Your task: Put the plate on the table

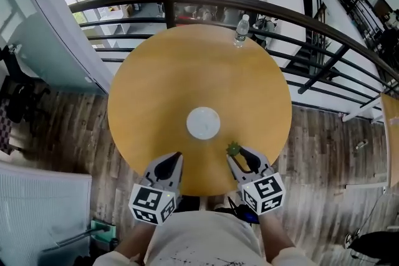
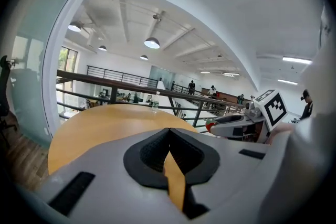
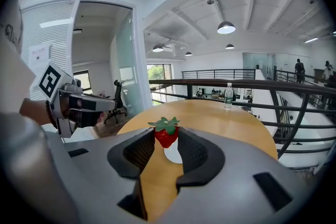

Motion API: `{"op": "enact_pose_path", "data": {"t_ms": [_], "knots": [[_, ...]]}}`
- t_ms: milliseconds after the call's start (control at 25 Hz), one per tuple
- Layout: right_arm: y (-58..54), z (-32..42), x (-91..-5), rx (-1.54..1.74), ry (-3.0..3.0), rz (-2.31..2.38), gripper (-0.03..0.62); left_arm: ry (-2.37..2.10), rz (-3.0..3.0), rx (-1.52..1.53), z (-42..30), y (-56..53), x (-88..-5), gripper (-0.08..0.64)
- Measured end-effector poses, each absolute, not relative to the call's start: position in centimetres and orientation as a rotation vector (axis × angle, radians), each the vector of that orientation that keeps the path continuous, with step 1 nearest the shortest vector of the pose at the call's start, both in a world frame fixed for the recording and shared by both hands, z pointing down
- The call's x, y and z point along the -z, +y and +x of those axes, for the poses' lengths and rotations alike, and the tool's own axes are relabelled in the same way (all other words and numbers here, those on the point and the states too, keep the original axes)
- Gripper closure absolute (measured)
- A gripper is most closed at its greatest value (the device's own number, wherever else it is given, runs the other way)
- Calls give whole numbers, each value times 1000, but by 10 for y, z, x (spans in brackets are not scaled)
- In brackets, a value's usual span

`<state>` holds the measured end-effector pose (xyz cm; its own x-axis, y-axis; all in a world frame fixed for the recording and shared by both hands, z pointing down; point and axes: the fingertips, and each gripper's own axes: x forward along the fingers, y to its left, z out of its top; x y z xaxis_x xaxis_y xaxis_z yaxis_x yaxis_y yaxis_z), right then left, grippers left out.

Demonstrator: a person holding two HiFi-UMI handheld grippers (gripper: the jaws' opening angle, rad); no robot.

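Note:
A small round white plate (image 1: pixel 203 123) lies flat near the middle of the round wooden table (image 1: pixel 149 78). In the right gripper view the plate (image 3: pixel 174 155) shows just beyond the jaws. My right gripper (image 1: pixel 235 152) hovers over the table's near edge, close in front of the plate, shut on a red strawberry (image 3: pixel 166 135) with green leaves (image 1: pixel 233 148). My left gripper (image 1: pixel 177 157) is level with it on the left, jaws closed together and empty (image 2: pixel 168 131). Neither gripper touches the plate.
A clear water bottle (image 1: pixel 241 30) stands at the table's far edge, by a dark metal railing (image 1: pixel 324 28) that curves behind the table. Wooden floor surrounds the table. A dark office chair (image 1: pixel 19 96) stands at the far left.

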<state>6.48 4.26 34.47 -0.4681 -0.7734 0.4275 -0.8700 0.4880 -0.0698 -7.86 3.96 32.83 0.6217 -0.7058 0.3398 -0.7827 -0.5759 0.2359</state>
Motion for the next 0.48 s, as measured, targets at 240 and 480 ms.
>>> {"op": "enact_pose_path", "data": {"t_ms": [240, 480], "knots": [[30, 66, -343, -407, -2332, 1454, 440, -1115, 2506, -305, -83, 15, -332, 537], [24, 78, -341, -417, -2305, 1480, 440, -1080, 2505, -303, -72, 8, -331, 537]]}}
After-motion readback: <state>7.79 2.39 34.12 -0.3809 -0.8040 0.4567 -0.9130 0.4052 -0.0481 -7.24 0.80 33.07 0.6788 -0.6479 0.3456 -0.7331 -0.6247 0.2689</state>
